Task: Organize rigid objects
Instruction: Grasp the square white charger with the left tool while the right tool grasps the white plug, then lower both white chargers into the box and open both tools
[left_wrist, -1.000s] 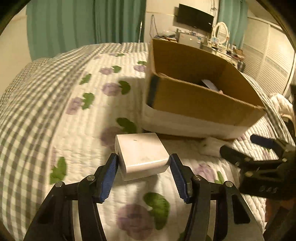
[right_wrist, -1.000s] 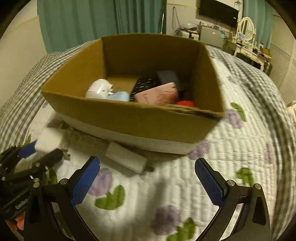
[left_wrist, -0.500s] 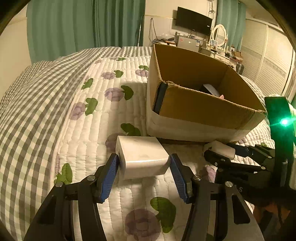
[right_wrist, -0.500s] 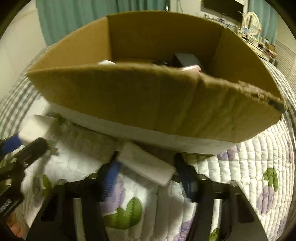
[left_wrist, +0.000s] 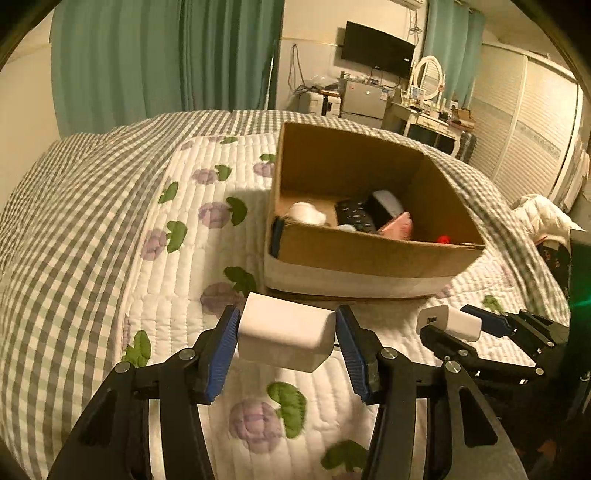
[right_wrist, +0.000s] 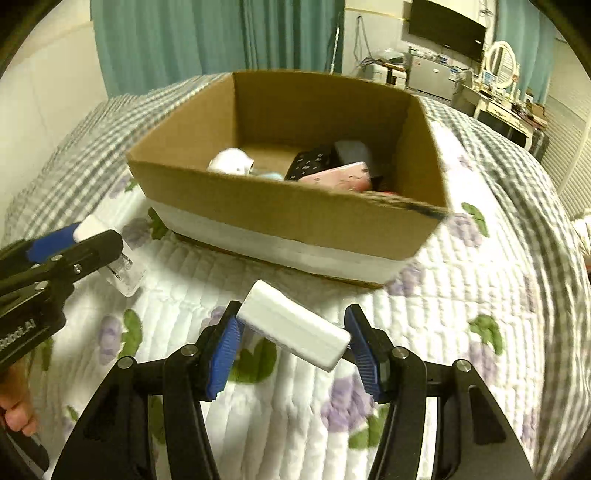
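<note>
My left gripper (left_wrist: 284, 341) is shut on a white square charger block (left_wrist: 286, 334) and holds it above the quilt, in front of the cardboard box (left_wrist: 365, 254). My right gripper (right_wrist: 291, 343) is shut on a longer white charger (right_wrist: 293, 330), held tilted above the quilt just before the box (right_wrist: 280, 210). The right gripper with its charger (left_wrist: 448, 324) shows at the right of the left wrist view. The left gripper (right_wrist: 79, 240) shows at the left of the right wrist view. The box holds a white round thing (right_wrist: 231, 162), a black remote (right_wrist: 308, 164), a pink case (right_wrist: 338, 177) and a red thing (left_wrist: 444, 239).
The box stands on a white flowered quilt (left_wrist: 207, 236) over a grey checked bedspread (left_wrist: 62, 206). Green curtains (left_wrist: 166, 59), a wall TV (left_wrist: 376, 50) and a cluttered dresser (left_wrist: 432, 118) lie beyond the bed. White clothes (left_wrist: 539, 218) lie at the right.
Both grippers have lifted their chargers off the quilt. The right gripper closed on the long charger about half a second ago and has pulled back from the box wall.
</note>
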